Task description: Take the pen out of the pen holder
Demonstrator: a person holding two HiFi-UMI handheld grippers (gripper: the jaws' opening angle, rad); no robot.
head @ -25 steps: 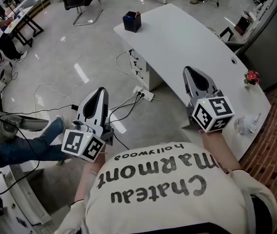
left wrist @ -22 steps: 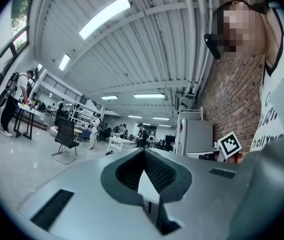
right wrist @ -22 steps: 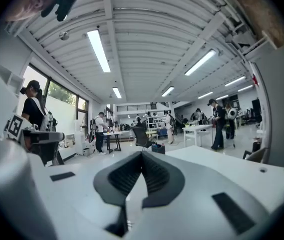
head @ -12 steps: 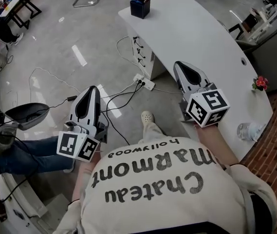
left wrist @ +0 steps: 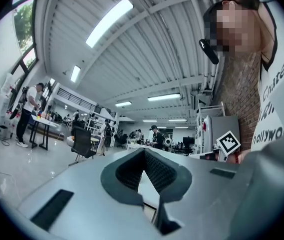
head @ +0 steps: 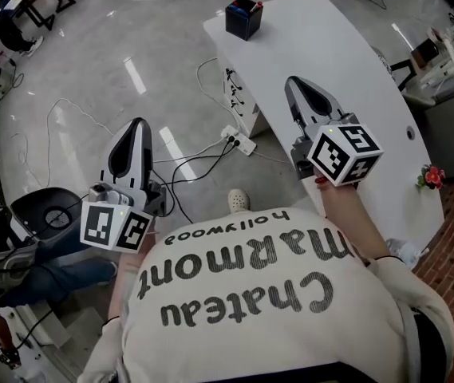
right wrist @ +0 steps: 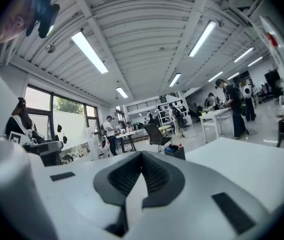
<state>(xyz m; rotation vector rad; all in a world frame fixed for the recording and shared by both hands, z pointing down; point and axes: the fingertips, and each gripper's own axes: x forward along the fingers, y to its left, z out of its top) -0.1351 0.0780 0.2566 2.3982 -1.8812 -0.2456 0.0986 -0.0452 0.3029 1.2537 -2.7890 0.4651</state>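
As I step up to the white tabletop [head: 346, 62], the dark pen holder [head: 243, 18] shows a little larger in the head view than it did a second ago. My shoe [head: 239, 200] has also come into sight on the floor [head: 115, 62], near the power strip [head: 238, 141]. My right hand-held gripper [head: 298, 83] rides above the near part of the tabletop and points along it toward the holder, with its jaws closed together on nothing. My left hand-held gripper [head: 137, 124] hangs out over the floor, likewise closed and empty. The holder stands at the tabletop's far corner, well apart from both, and the pens [head: 246, 8] are still inside it. I judge this to be only the approach. No part of the task is done, and I must get closer and open the right jaws before reaching for a pen.
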